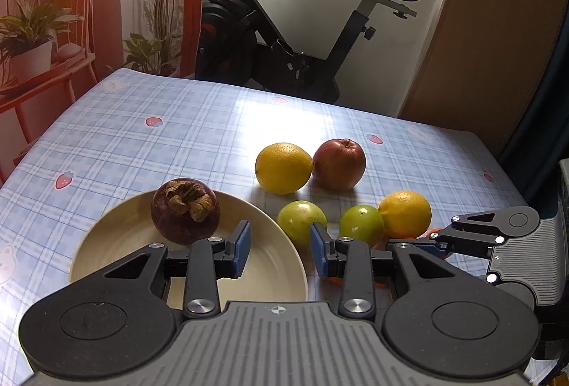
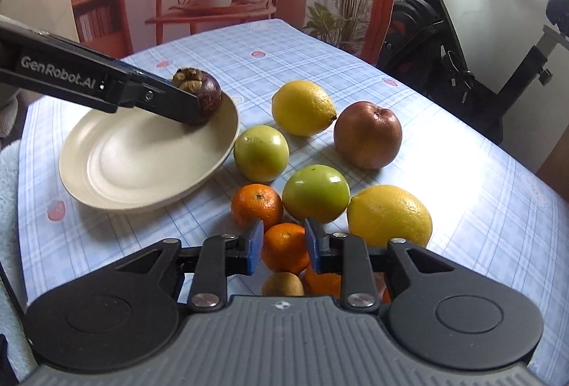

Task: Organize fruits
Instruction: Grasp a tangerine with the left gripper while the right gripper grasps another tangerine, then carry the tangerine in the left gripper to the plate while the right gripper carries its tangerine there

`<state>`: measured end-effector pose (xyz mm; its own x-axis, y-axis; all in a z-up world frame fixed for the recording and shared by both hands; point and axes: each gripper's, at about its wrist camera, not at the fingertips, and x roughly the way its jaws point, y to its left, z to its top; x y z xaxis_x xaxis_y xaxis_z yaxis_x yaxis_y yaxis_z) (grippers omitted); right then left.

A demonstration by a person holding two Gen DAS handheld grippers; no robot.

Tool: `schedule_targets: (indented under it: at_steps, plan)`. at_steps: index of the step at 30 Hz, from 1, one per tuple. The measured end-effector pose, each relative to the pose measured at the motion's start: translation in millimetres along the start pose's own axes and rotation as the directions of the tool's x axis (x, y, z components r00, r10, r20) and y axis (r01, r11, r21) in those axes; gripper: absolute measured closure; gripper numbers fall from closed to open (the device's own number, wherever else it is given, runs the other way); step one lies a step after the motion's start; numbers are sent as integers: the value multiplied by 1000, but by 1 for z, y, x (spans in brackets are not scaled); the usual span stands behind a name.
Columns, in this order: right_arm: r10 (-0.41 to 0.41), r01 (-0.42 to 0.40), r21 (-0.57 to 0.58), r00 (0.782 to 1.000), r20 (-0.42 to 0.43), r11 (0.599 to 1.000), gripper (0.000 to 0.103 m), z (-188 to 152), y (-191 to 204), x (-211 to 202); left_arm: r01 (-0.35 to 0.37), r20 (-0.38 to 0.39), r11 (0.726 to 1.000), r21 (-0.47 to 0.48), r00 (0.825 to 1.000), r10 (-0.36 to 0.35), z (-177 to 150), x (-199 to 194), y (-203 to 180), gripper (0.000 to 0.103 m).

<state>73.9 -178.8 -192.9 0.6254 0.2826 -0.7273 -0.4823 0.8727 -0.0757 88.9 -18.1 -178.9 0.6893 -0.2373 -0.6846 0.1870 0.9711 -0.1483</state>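
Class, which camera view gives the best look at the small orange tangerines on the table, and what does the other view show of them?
The right wrist view: one tangerine lies fully visible, and another sits between the right gripper's jaws. In the left wrist view the grippers hide them; only orange slivers show.

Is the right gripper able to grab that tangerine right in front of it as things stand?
Probably yes. The right gripper is open, its blue pads on either side of the tangerine, nothing between them. Neighbouring fruit crowds close, so closing might nudge the other tangerine.
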Motion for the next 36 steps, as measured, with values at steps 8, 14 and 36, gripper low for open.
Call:
schedule_targets:
  at_steps: [8,14,36]
  plan:
    - [-19,14,-76,997,-72,997,64,5,10,13,15,-11,999,-29,1000,-16,-3,2,7,65]
    - [-35,30,-80,997,-62,996,65,3,11,12,18,-12,999,-34,1000,-19,-3,1,11,65]
    - [-215,125,439,963,161,890,65,-37,-35,-75,146,-164,965,217,980,-112,-5,48,-42,64]
